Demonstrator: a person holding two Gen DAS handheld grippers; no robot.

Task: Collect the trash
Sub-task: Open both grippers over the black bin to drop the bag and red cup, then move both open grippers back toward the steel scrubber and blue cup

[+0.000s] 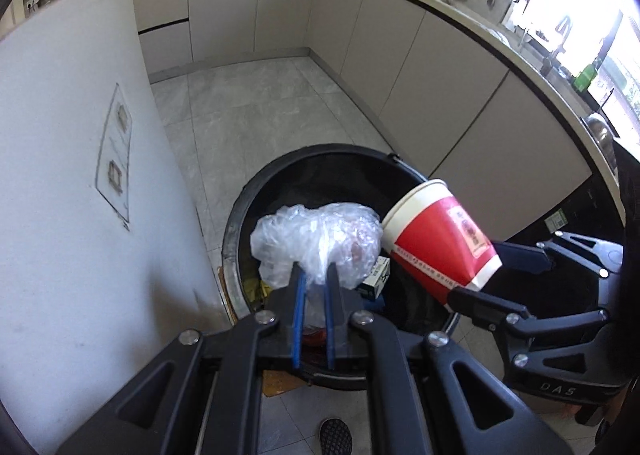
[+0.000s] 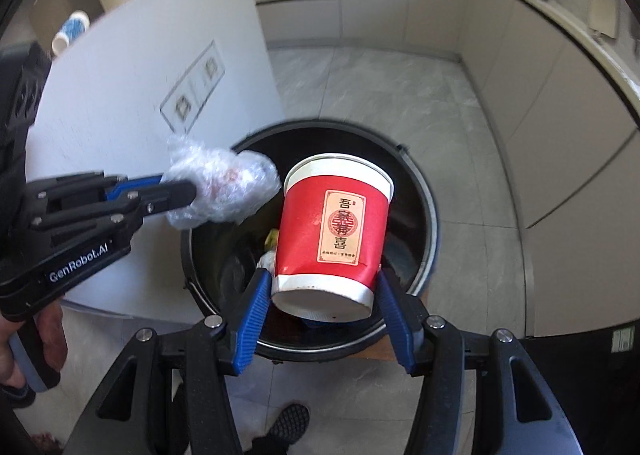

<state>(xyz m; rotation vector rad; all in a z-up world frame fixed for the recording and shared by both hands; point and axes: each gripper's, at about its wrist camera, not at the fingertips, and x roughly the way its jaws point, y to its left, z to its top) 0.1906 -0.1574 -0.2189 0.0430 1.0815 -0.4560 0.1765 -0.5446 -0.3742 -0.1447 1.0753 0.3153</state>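
Floor: pale grey marbled tiles (image 1: 256,115), running between beige cabinets (image 1: 400,67) and a white panel (image 1: 72,135) on the left.
Desk: a pale countertop (image 1: 460,11) curves along the cabinets, carrying pots, a rice cooker and a cutting board; a bright window stands at the far right.
Bin: a round black trash bin (image 1: 240,223) stands on the floor beside the white panel, with a small box and yellow scraps inside.
Left gripper (image 1: 314,275): tilted steeply down over the bin, jaws clenched on a crumpled clear plastic bag (image 1: 316,235) that hangs above the bin's left side.
Right gripper (image 2: 320,295): also tilted down, jaws grasping a red paper cup (image 2: 336,227) near its white base, mouth pointing away over the bin opening.
Left wrist view only: the cup (image 1: 436,239) seen side-on, rim just beside the bag.
Right wrist view only: the cup's label with printed characters, a hand (image 2: 24,335) on the left gripper's handle, and a dark shoe (image 2: 288,427) on the tiles.
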